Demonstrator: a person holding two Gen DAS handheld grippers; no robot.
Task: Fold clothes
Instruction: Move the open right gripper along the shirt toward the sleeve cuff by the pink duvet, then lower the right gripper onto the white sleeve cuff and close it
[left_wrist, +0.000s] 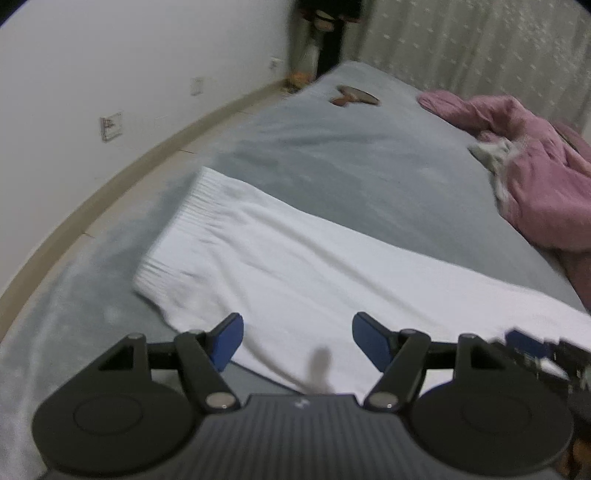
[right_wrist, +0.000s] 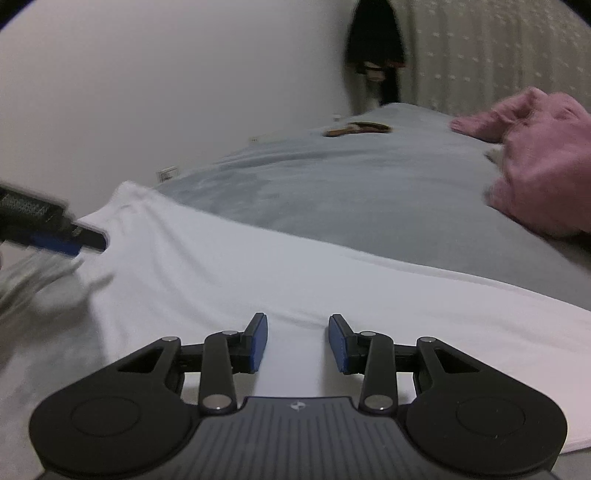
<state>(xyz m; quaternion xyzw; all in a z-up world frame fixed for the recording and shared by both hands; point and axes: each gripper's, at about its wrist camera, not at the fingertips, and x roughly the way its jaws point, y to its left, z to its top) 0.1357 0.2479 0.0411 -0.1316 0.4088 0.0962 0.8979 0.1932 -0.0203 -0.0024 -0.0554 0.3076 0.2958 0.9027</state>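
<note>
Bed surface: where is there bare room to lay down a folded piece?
The bare grey bed sheet is free between the white garment, the pink clothing pile and the brown paddle-like object. A narrow strip runs left of the garment's ribbed hem. The right side is crowded by the pile.

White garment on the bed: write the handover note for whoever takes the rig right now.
Left tool: open, holding nothing, over the near edge of the white garment.
Right tool: open, holding nothing, over the same garment.
The garment lies spread on the grey bed, ribbed hem toward the wall side. A pink garment sits bunched at the far right.
Done: the white piece is laid out; whether any fold has been made cannot be told.
Left: grip, fold, then the pink one.
</note>
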